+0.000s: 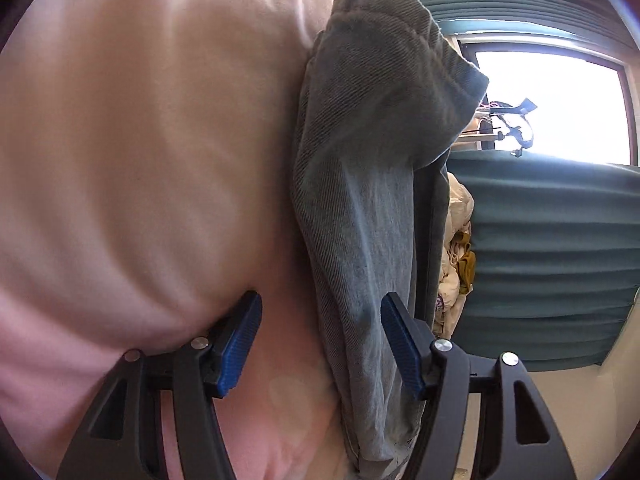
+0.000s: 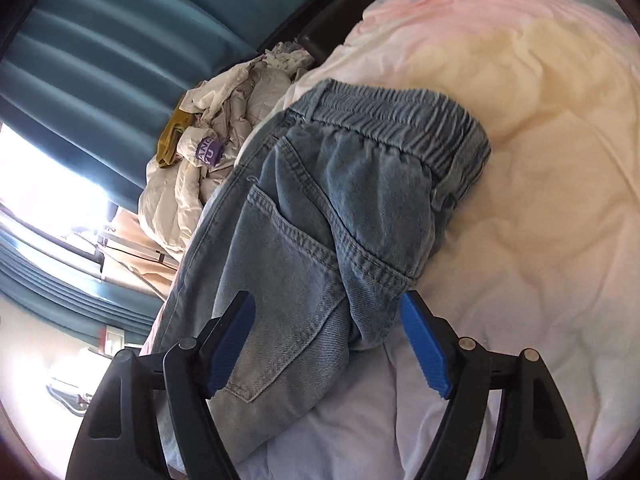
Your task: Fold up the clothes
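While both grippers hang over a pale pink and cream quilted bedspread (image 2: 540,128), a pair of light blue denim jeans with a gathered elastic waistband (image 2: 320,216) lies on it, already doubled lengthwise so that one leg rests on the other, back pocket upward. Seen from the left wrist, the left gripper (image 1: 320,344) has its blue ribbed pads spread apart and clasps nothing; a fold of the jeans (image 1: 368,184) lies just ahead of it, nearer the right-hand pad. Seen from the right wrist, the right gripper (image 2: 328,344) stands wide, also empty, with the seat and pocket of the jeans directly ahead and partly between its pads. Beyond the jeans, up and to the left of this gripper, a crumpled heap of cream clothing (image 2: 208,160) waits unfolded. The lengthwise fold looks done; folding the jeans across and tackling the heap appear to remain.
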Available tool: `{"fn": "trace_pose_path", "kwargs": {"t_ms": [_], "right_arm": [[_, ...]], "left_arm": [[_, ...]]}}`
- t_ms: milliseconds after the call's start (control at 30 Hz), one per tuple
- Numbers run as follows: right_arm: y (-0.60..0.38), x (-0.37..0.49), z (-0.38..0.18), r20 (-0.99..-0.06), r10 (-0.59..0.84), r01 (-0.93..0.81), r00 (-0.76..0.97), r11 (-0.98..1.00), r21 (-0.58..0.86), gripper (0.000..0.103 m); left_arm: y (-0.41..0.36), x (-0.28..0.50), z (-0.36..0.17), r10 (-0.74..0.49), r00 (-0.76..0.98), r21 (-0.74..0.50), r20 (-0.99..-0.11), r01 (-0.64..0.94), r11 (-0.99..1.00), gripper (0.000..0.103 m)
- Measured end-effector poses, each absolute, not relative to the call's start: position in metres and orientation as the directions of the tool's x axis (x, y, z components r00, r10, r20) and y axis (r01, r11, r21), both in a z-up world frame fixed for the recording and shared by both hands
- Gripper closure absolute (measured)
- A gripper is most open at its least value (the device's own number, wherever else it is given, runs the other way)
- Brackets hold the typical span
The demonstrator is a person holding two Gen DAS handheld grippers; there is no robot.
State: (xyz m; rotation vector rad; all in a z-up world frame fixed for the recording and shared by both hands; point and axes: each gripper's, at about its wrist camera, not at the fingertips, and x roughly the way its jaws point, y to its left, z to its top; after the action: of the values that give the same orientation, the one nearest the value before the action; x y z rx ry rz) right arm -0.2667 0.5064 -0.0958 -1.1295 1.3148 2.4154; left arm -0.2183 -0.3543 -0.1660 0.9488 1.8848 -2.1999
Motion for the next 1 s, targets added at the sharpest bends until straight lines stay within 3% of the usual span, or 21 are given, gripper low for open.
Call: {"fn": "trace_pose_path", "kwargs": {"t_ms": [167, 233, 400, 433, 467, 500, 600, 733, 1000], "right_arm": [[0.515, -0.279, -0.121, -0.601, -0.191, -0.427, -0.776, -0.542, 0.724, 0.027], [0.518, -0.286, -0.129, -0.577, -0.193, -0.416, -0.793, -0.521, 0.746, 0.027], [0.517, -0.300, -0.141, -0.573, -0.156, -0.430, -0.805, -0.513, 0.743, 0.028], [0.514, -0.300, -0.139, -0.585, -0.131, -0.444, -0.801, -0.525, 0.726, 0.031], [0.511, -0.301, -0.137, -0.599, -0.105, -0.460, -0.794, -0.541, 0.705, 0.045], [0.508, -0.302, -0.133, -0.620, -0.079, -0.479, -0.781, -0.562, 0.674, 0.062], [0.505, -0.296, -0.122, -0.646, -0.040, -0.498, -0.763, -0.601, 0.625, 0.078], [0.503, -0.278, -0.100, -0.638, -0.013, -0.500, -0.770, -0.609, 0.616, 0.083], [0.507, -0.225, -0.055, -0.592, -0.036, -0.460, -0.805, -0.593, 0.661, 0.084]], "left_arm": [[-0.341, -0.252, -0.157, 0.292, -0.826, -0.859, -0.482, 0.380, -0.343, 0.040], [-0.336, -0.262, -0.157, 0.270, -0.829, -0.848, -0.489, 0.379, -0.371, 0.047], [-0.329, -0.271, -0.156, 0.231, -0.842, -0.838, -0.487, 0.377, -0.394, 0.089], [-0.328, -0.272, -0.154, 0.226, -0.847, -0.839, -0.482, 0.371, -0.398, 0.091], [-0.326, -0.273, -0.153, 0.222, -0.851, -0.840, -0.476, 0.365, -0.402, 0.095], [-0.325, -0.271, -0.149, 0.214, -0.859, -0.844, -0.465, 0.358, -0.399, 0.096], [-0.322, -0.265, -0.134, 0.204, -0.880, -0.859, -0.429, 0.327, -0.395, 0.098], [-0.321, -0.250, -0.114, 0.229, -0.902, -0.889, -0.365, 0.265, -0.374, 0.098], [-0.334, -0.206, -0.096, 0.246, -0.912, -0.912, -0.327, 0.236, -0.337, 0.098]]}}
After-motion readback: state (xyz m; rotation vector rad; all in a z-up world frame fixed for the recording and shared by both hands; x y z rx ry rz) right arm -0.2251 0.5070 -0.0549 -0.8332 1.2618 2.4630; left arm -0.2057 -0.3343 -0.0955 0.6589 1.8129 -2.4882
